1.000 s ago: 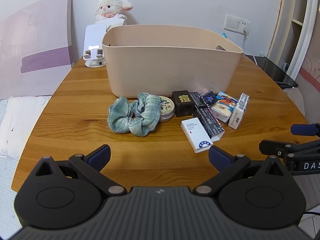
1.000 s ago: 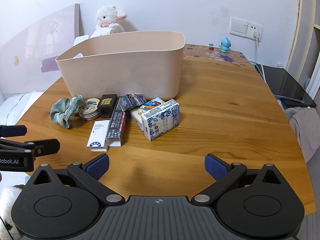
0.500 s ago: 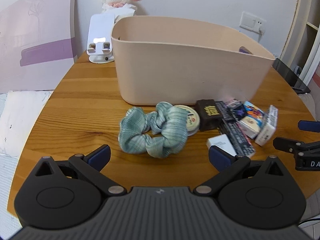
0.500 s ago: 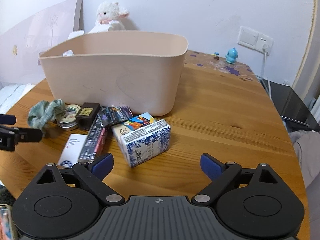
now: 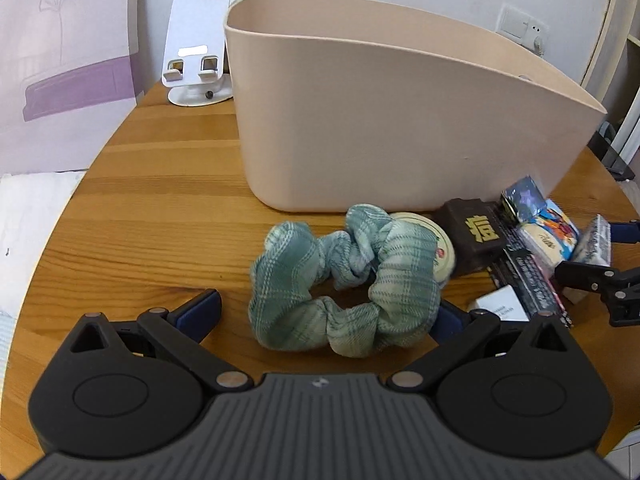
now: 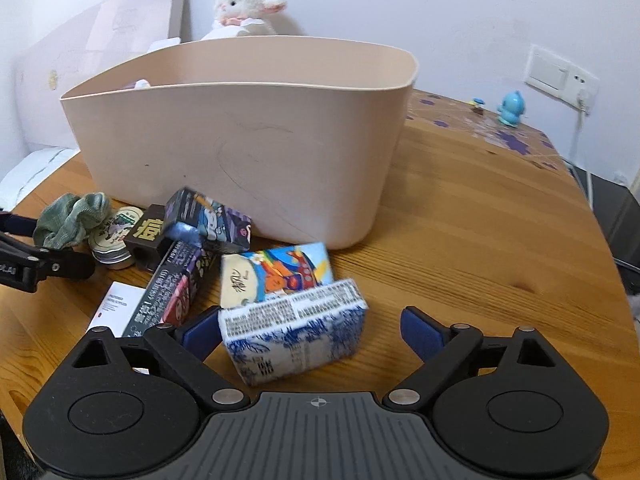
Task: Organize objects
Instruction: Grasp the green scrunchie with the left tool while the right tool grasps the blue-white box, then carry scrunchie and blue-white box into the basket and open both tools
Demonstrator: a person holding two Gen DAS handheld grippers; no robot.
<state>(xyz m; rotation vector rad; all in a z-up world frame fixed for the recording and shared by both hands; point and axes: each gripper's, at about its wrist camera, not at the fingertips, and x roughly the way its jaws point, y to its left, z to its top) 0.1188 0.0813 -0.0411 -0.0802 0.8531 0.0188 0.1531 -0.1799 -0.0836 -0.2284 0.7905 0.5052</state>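
Observation:
A beige tub [image 5: 400,120] stands on the round wooden table [image 5: 160,200]; it also shows in the right wrist view [image 6: 240,140]. In front of it lies a row of small items. A green plaid scrunchie [image 5: 344,284] lies between the open fingers of my left gripper [image 5: 324,312]. A blue-and-white carton [image 6: 296,336] lies between the open fingers of my right gripper [image 6: 308,328]; its left pad [image 6: 200,330] is next to the carton. A round tin [image 5: 432,248], a dark brown box [image 5: 476,236], a colourful box [image 6: 280,276], a long black box [image 6: 172,288] and a white box [image 6: 114,308] lie between.
A white phone stand [image 5: 196,60] and a plush lamb [image 6: 244,8] are behind the tub. A pale board [image 5: 60,60] leans at the left. A blue figurine [image 6: 510,108] stands at the table's far right, near a wall socket [image 6: 560,80].
Both grippers have moved forward and down toward the items. The scrunchie now lies between the left fingers and the blue-and-white carton between the right fingers. Both stay open.

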